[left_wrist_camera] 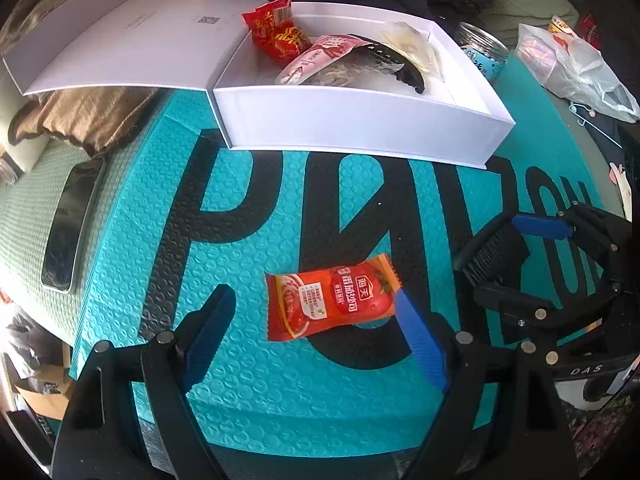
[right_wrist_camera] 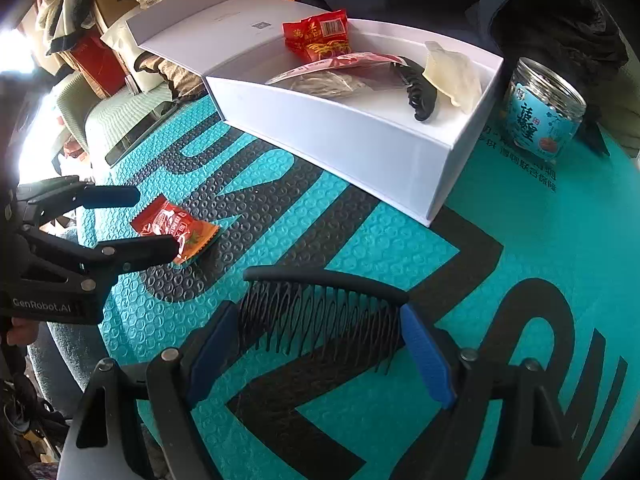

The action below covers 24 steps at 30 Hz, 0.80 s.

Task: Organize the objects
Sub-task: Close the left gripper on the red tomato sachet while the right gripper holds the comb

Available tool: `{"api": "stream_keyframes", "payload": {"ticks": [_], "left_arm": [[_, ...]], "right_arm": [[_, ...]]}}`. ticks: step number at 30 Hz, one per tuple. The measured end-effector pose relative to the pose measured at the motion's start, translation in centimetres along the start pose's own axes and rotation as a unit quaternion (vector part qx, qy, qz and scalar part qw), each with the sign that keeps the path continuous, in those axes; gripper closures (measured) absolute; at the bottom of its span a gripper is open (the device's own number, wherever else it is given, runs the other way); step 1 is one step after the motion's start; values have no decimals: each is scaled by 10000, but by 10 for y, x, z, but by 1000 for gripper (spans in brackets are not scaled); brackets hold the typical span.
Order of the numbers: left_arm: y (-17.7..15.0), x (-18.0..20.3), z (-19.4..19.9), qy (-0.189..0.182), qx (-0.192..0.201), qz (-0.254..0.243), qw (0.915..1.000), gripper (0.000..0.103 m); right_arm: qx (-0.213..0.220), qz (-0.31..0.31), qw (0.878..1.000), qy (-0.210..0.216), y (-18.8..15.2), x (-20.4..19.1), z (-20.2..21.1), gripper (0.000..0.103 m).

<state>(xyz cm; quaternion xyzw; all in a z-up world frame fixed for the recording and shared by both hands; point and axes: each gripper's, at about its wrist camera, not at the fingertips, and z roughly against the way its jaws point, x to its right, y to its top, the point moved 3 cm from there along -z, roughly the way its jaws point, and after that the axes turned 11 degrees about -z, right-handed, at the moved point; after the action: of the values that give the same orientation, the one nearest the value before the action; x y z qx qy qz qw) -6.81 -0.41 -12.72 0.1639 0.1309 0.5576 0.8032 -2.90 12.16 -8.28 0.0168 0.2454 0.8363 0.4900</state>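
Blue-padded left claw (left_wrist_camera: 312,328) stood wide open astride the orange-red foil sauce sachet (left_wrist_camera: 332,300) on the teal bubble mat (left_wrist_camera: 256,380), presumably lining up a pick. Alongside, the right claw (right_wrist_camera: 316,344) spanned a black toothed hair comb (right_wrist_camera: 324,304), grip uncertain, bound for the open white cardboard box (left_wrist_camera: 360,128).

The pink packet (right_wrist_camera: 352,60) inside the white box (right_wrist_camera: 352,140) is half hidden behind the box's near wall, and the black hair claw (right_wrist_camera: 416,88) covers part of it. The jar's (left_wrist_camera: 482,50) lower half sits behind the box corner in the left wrist view. The small print on the box lid (left_wrist_camera: 132,40) is too small to read.
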Motion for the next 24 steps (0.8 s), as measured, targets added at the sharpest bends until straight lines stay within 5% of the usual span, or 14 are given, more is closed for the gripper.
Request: {"api": "stream_keyframes", "payload": {"ticks": [7, 11, 15, 24], "left_arm": [[4, 0, 1, -71, 4, -712, 9974, 19], [2, 10, -3, 206, -4, -1618, 9866, 19], [-2, 15, -11, -28, -67, -2160, 9764, 19], [7, 1, -26, -797, -150, -1889, 9786, 19]], "right_arm": [[-78, 15, 9999, 98, -1, -4, 0, 20], [-144, 52, 9998, 151, -1, -6, 1, 20], [-177, 88, 9998, 99, 0, -9, -1, 20], [-250, 53, 9997, 35, 5, -11, -6, 20]]}}
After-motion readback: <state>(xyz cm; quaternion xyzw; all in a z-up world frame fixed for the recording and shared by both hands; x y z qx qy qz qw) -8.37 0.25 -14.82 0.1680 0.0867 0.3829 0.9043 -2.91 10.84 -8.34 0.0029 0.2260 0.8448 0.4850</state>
